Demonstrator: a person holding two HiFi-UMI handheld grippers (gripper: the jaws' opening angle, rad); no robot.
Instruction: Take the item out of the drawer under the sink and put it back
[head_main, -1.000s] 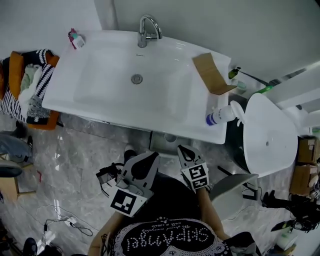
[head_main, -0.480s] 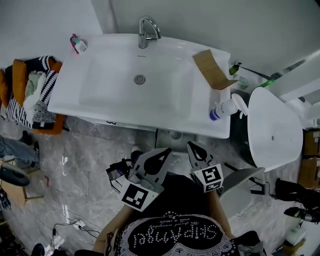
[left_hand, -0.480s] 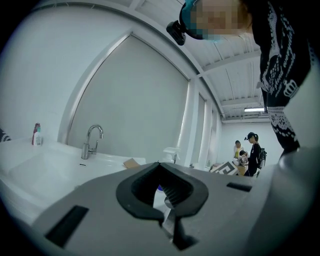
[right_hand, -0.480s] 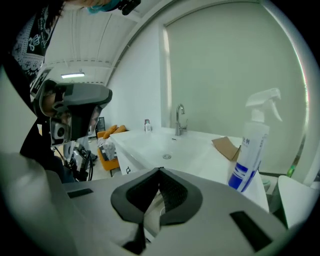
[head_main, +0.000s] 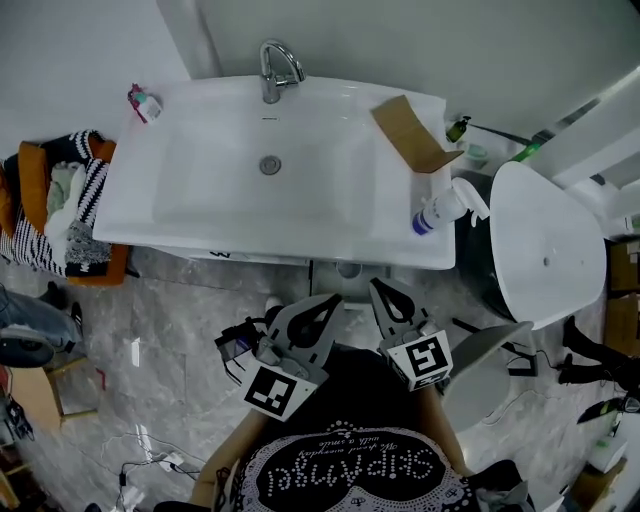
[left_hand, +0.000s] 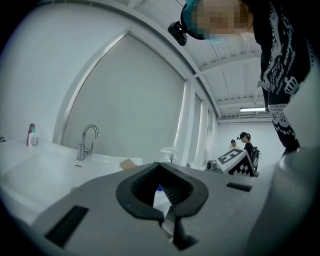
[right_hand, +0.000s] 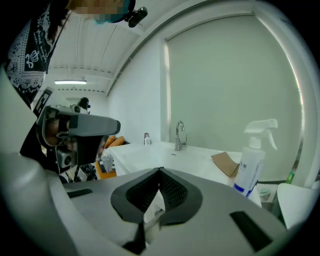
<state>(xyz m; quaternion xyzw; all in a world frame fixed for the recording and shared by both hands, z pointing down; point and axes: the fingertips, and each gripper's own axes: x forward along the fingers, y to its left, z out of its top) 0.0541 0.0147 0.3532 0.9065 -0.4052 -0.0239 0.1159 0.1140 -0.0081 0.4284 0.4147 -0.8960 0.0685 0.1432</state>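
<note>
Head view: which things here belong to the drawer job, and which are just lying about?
Job in hand:
sink
cabinet under it, only an edge showing, no drawer or item made out
left gripper, shut, empty
right gripper, shut, empty

Lying about:
spray bottle
cardboard piece
small bottle on the sink's back corner
pile of clothes beside the sink

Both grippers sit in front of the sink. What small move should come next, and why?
Probably lower the right gripper toward the space under the sink and open its jaws. Both it and the left gripper are shut with nothing between the jaws, held by the sink's front edge, and no drawer shows pulled out.
</note>
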